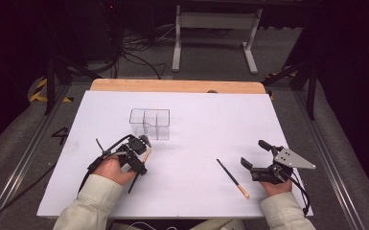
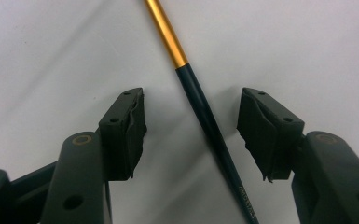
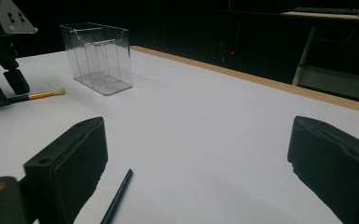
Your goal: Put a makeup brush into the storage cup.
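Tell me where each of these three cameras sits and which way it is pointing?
High view: above the person's side, looking forward and down on the white table; forearms, hands and both grippers show.
Left gripper view: on the left gripper, looking down at a brush between open jaws.
Right gripper view: on the right gripper, looking across the table.
Shared: the clear organizer appears in high and right gripper views.
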Motion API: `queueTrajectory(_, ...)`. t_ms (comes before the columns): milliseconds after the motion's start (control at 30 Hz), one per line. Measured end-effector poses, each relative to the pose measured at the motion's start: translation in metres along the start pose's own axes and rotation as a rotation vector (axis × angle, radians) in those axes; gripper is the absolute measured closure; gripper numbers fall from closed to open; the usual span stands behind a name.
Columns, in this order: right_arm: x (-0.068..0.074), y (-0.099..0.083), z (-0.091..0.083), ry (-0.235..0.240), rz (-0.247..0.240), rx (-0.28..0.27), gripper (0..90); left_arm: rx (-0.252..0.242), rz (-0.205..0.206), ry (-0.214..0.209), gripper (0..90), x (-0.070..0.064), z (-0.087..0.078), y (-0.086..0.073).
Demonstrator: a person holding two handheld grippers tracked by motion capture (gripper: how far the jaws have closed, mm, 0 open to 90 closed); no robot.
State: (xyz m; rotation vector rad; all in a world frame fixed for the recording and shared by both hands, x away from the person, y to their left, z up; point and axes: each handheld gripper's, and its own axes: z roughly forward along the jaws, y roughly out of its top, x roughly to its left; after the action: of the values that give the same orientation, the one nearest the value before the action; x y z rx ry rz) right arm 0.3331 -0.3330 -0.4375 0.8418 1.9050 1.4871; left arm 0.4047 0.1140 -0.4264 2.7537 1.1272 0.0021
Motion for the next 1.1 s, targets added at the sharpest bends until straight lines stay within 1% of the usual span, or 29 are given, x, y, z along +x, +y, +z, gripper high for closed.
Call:
queueTrajectory(67,0.0,0.0,0.0,0.001,0.001,0.0,5.6,0.0,-0.003,0.005,43.3,0.0,0.0,0.0)
queueTrajectory(167,0.0,0.0,0.0,0.003,0.0,0.001,5.6,0.005,0.005,0.014,44.5,-0.001,0.0,0.0)
queueTrajectory(267,0.0,0.0,0.0,0.005,0.006,0.001,5.6,0.015,0.008,0.035,45.6,-0.004,0.001,0.001)
queueTrajectory(367,0.0,0.0,0.0,0.004,0.009,0.004,5.6,0.022,0.004,0.036,47.4,-0.004,0.001,0.001)
queueTrajectory(600,-0.001,-0.001,0.001,0.01,0.014,0.009,5.7,0.072,-0.011,0.044,52.8,-0.008,0.0,0.007)
queueTrajectory(633,-0.001,-0.001,0.001,0.01,0.014,0.009,5.7,0.072,-0.011,0.044,53.2,-0.008,0.0,0.007)
queueTrajectory(767,0.0,-0.001,0.001,0.01,0.014,0.009,5.8,0.085,-0.034,0.04,55.1,-0.009,0.001,0.009)
queueTrajectory(800,0.0,-0.001,0.001,0.011,0.013,0.009,5.8,0.093,-0.041,0.038,56.6,-0.009,0.0,0.009)
queueTrajectory(833,0.0,-0.001,0.001,0.012,0.015,0.009,5.9,0.103,-0.058,0.035,60.4,-0.009,0.0,0.01)
queueTrajectory(900,0.0,-0.001,0.001,0.012,0.015,0.009,5.9,0.106,-0.063,0.036,62.1,-0.009,0.0,0.011)
queueTrajectory(933,0.0,-0.001,0.001,0.011,0.015,0.008,5.9,0.108,-0.065,0.037,65.2,-0.009,0.0,0.011)
queueTrajectory(967,0.0,-0.001,0.001,0.011,0.014,0.009,5.9,0.109,-0.063,0.037,67.4,-0.009,0.0,0.011)
queueTrajectory(1000,0.0,-0.001,0.001,0.011,0.015,0.009,5.9,0.11,-0.061,0.038,73.6,-0.009,0.0,0.011)
queueTrajectory(1033,0.0,-0.001,0.001,0.011,0.015,0.009,5.9,0.111,-0.058,0.04,73.6,-0.009,-0.001,0.01)
queueTrajectory(1100,0.0,-0.001,0.001,0.013,0.014,0.009,6.0,0.11,-0.05,0.043,81.7,-0.008,-0.001,0.01)
